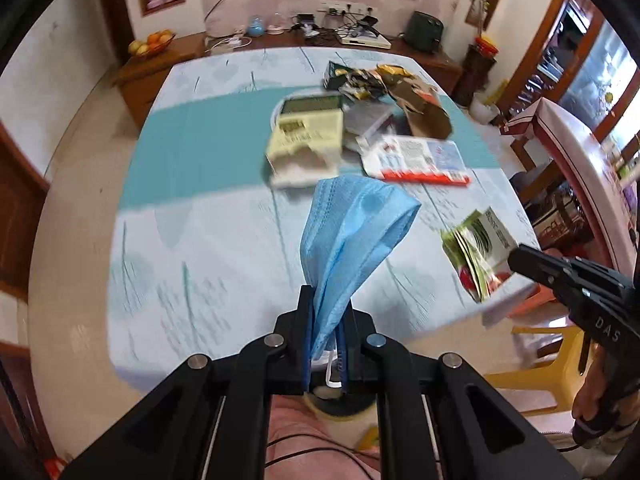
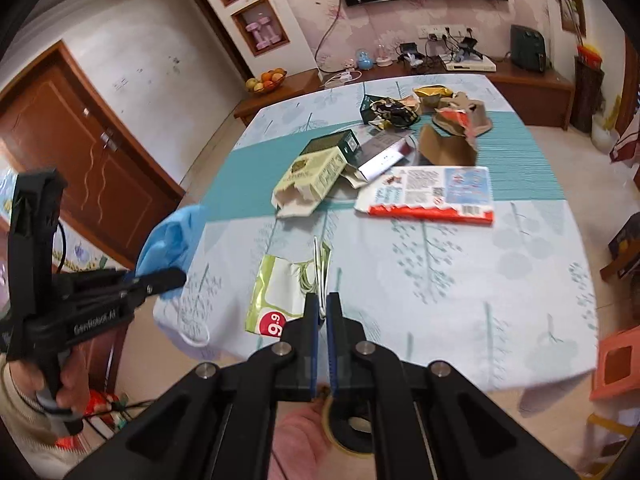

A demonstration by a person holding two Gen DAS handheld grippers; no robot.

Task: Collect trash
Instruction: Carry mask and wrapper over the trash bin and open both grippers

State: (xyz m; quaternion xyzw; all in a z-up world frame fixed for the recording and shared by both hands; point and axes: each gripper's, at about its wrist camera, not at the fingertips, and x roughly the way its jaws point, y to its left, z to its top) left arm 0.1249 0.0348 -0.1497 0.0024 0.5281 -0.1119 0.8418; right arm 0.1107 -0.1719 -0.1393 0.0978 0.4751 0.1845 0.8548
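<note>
Blue face mask (image 1: 352, 236) is pinched in the left hand-held gripper (image 1: 328, 316), jaws clamped tight on its lower end, and the rest of it fans up and out over the near edge of the counter (image 1: 200, 240). From the right wrist view you can see the same mask (image 2: 172, 236) bunched up at the tip of that gripper (image 2: 160, 278), off to the left of the counter's corner.

Right hand-held gripper (image 2: 322, 308) is squeezed down on a green and white wrapper (image 2: 288, 288), the one with a red "9.9" sticker on it. Its jaws are nearly together with the wrapper's edge caught between them. In the left wrist view that wrapper (image 1: 480, 252) hangs at the right gripper's tip (image 1: 520, 260), near the counter's right edge; whether it's lifted clear of the cloth I can't tell.

Rest of the trash sits in a pile further back on the counter, well apart from both grippers: a cream-coloured torn box (image 2: 312, 180) lying open, a dark green box (image 2: 332, 144) just behind it, a flat white, blue and red package (image 2: 432, 194) to the right, some torn brown cardboard (image 2: 448, 144), and crumpled foil wrappers (image 2: 392, 112) at the back. Counter has a pale cloth with a teal band across the middle.
</note>
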